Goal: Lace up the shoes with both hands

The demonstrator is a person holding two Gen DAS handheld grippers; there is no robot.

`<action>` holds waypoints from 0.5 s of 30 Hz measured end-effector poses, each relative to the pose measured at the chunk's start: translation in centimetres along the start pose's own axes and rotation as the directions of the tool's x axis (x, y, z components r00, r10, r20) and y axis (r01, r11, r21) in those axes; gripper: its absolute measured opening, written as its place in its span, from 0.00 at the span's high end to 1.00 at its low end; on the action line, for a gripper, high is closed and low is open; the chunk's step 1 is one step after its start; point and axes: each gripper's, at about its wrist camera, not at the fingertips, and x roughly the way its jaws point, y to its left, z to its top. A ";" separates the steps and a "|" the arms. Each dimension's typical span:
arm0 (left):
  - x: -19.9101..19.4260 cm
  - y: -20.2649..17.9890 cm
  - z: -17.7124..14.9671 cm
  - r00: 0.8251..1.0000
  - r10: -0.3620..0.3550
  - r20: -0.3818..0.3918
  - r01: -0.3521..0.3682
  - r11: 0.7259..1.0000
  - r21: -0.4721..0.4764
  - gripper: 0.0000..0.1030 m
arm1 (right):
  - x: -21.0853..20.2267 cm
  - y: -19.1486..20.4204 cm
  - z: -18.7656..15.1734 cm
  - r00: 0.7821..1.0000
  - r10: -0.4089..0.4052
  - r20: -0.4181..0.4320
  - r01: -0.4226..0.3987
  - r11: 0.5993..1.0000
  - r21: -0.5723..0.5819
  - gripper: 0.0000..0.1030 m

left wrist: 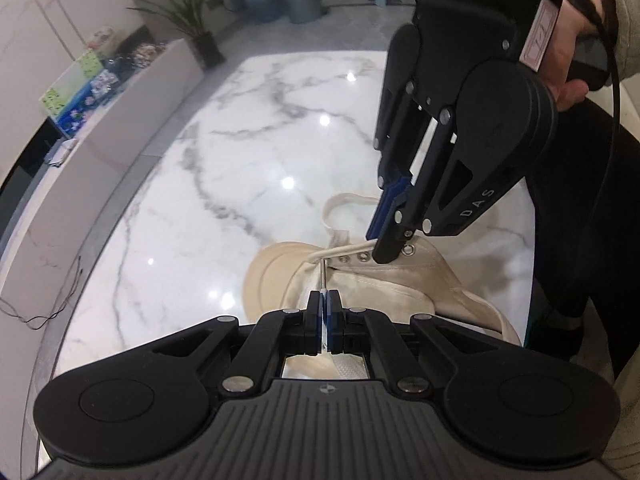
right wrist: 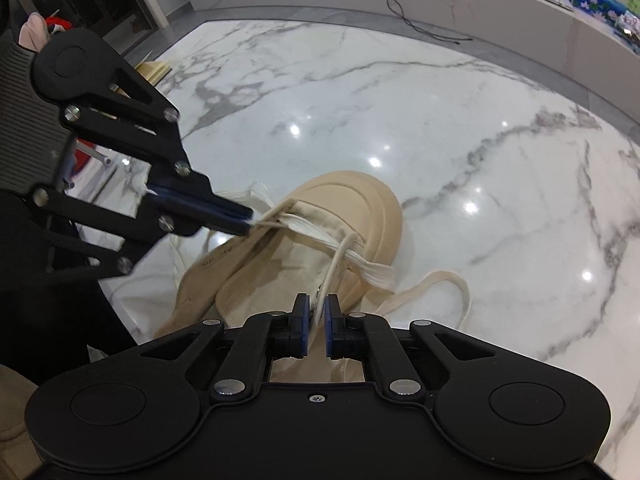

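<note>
Beige canvas shoe [right wrist: 320, 216] sits on the white marble table [right wrist: 480, 120], near the edge closest to us, rubber toe cap [right wrist: 360, 200] pointing away in the right wrist view. Flat cream lace [right wrist: 372, 270] crosses the lowest eyelets; its loose length loops on the marble beside the shoe [right wrist: 448, 284]. Tongue [right wrist: 256, 292] lies exposed between the open eyelet rows. Our left gripper [left wrist: 324, 294] has its blue pads pressed together on the lace's metal tip [left wrist: 323, 274], which sticks up out of the pads toward the row of metal eyelets [left wrist: 352, 258]; in the right wrist view the same gripper [right wrist: 250, 222] comes in from the left and pinches the lace end at the far eyelet row. Our right gripper [right wrist: 318, 312] has its pads slightly apart with a strand of lace [right wrist: 336, 264] running between them, so the jaws are not clamped. From the left wrist view, that gripper [left wrist: 386, 248] comes down from above onto the eyelet row, fingertips just beside an eyelet [left wrist: 407, 250], held by a hand [left wrist: 576, 40] in a light sleeve. Beyond the table: a low white ledge [left wrist: 120, 120] with colourful boxes [left wrist: 80, 92], a potted plant [left wrist: 196, 20], and a thin black cable [right wrist: 404, 12].
</note>
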 end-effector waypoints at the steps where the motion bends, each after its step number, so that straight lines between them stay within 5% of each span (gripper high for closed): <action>1: 0.1 -0.1 0.0 1.000 -0.003 -0.004 0.003 1.000 0.003 0.99 | 0.1 -0.2 -0.1 1.000 0.004 -0.002 -0.004 1.000 0.008 0.94; 15: 1.3 -0.8 0.3 0.997 -0.041 -0.058 0.043 0.998 0.040 0.99 | 0.2 -1.0 -0.5 1.000 0.025 0.010 -0.026 0.999 0.025 0.94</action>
